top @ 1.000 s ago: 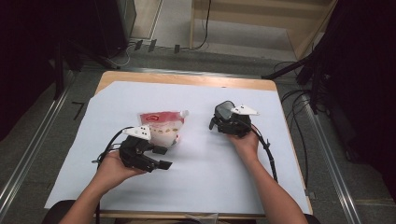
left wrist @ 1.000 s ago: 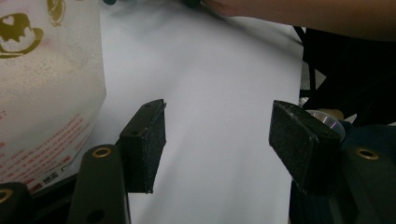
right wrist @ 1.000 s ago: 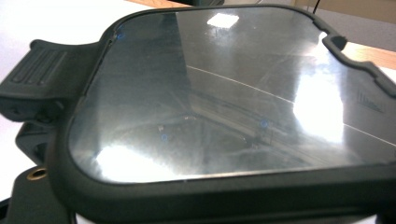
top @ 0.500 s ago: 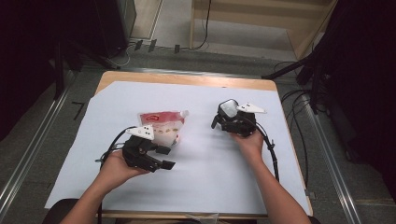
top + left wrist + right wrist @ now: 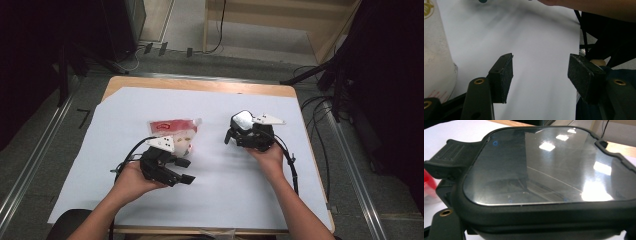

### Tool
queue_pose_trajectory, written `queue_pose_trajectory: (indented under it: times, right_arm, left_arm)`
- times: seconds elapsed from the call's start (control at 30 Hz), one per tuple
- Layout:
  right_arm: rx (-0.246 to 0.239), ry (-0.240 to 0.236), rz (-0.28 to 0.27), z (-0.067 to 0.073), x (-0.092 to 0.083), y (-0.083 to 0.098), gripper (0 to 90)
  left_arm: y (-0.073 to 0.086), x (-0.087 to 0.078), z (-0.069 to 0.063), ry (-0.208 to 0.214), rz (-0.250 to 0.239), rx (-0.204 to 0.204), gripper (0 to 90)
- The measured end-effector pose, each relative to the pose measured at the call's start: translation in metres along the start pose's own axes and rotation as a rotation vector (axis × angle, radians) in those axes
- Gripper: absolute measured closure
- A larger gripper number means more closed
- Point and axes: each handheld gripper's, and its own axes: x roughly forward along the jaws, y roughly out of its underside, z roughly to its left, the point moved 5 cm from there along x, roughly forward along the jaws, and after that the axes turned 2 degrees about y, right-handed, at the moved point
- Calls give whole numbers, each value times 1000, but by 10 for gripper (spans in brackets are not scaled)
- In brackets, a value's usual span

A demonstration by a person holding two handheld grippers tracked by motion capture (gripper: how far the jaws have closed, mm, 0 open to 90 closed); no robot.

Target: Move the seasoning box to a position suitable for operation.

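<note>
My right gripper point(image 5: 236, 133) is shut on a black case point(image 5: 242, 121) with a glossy clear lid, held a little above the white sheet at the table's right. In the right gripper view the case point(image 5: 541, 170) lies tilted close to the camera, with a ribbed latch point(image 5: 449, 155) at its left end. My left gripper point(image 5: 184, 170) rests low at the front left, pointing right, its jaws open with nothing between them point(image 5: 540, 77). A red and white snack packet point(image 5: 175, 131) lies flat just beyond it, apart from the jaws, and its pale edge point(image 5: 436, 55) borders the left gripper view.
A white paper sheet point(image 5: 220, 200) covers the wooden table point(image 5: 200, 85). Black cables point(image 5: 292, 170) trail from both grippers. The right forearm point(image 5: 594, 6) crosses the top of the left gripper view. Dark stands and floor cables point(image 5: 320, 100) lie past the table's right edge.
My right gripper has lifted slightly and drifted a little to the right with the black case in it. The left gripper and the packet have stayed put.
</note>
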Motion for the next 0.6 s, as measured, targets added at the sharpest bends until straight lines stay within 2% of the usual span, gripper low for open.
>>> queue_pose_trajectory:
  times: [0.43, 0.57, 0.6]
  right_arm:
    - [-57, -27, 39, 21, -20, 18, 149]
    - [-39, -42, 39, 25, -25, 22, 150]
    - [-41, -48, 39, 27, -25, 23, 150]
  left_arm:
    - [-7, 8, 3, -4, 14, 27, 382]
    - [-8, 13, 3, -4, 11, 12, 385]
    - [-8, 13, 4, 0, 16, 18, 385]
